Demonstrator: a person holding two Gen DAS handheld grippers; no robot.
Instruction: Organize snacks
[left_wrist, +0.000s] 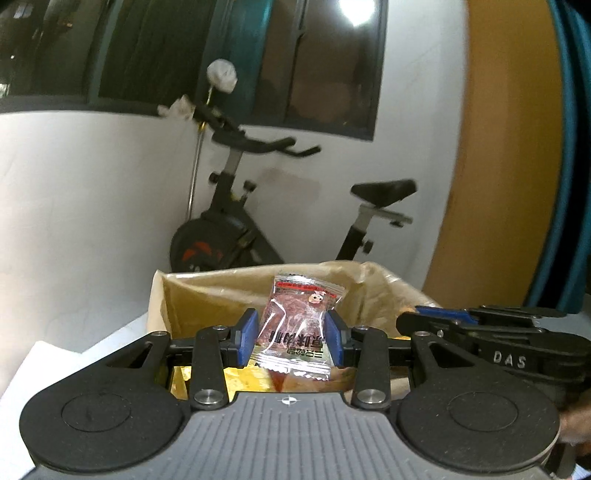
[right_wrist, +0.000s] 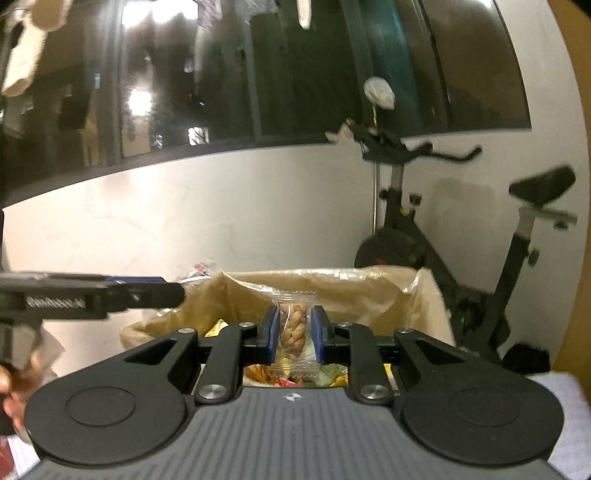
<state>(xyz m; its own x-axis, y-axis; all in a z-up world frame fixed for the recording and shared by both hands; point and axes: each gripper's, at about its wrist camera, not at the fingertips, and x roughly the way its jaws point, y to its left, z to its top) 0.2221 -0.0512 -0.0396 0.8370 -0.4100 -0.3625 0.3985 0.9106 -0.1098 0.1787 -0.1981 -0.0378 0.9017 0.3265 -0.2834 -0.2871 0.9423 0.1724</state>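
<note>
My left gripper (left_wrist: 291, 338) is shut on a clear packet of reddish dried meat (left_wrist: 295, 325) with a red top band, held upright above a cardboard box (left_wrist: 192, 295) lined with clear plastic. My right gripper (right_wrist: 293, 334) is shut on a narrow clear packet holding a twisted brown pastry (right_wrist: 293, 328), above the same box (right_wrist: 369, 291). Several colourful snack packets (right_wrist: 295, 376) lie inside the box below it. The right gripper (left_wrist: 480, 332) shows at the right in the left wrist view, and the left gripper (right_wrist: 92, 295) at the left in the right wrist view.
A black exercise bike (left_wrist: 236, 229) stands behind the box against a white wall (left_wrist: 74, 184), under dark windows (left_wrist: 147, 48). An orange door (left_wrist: 509, 147) is at the right. A hand (right_wrist: 14, 391) holds the left gripper. White cloth (left_wrist: 37, 369) covers the surface.
</note>
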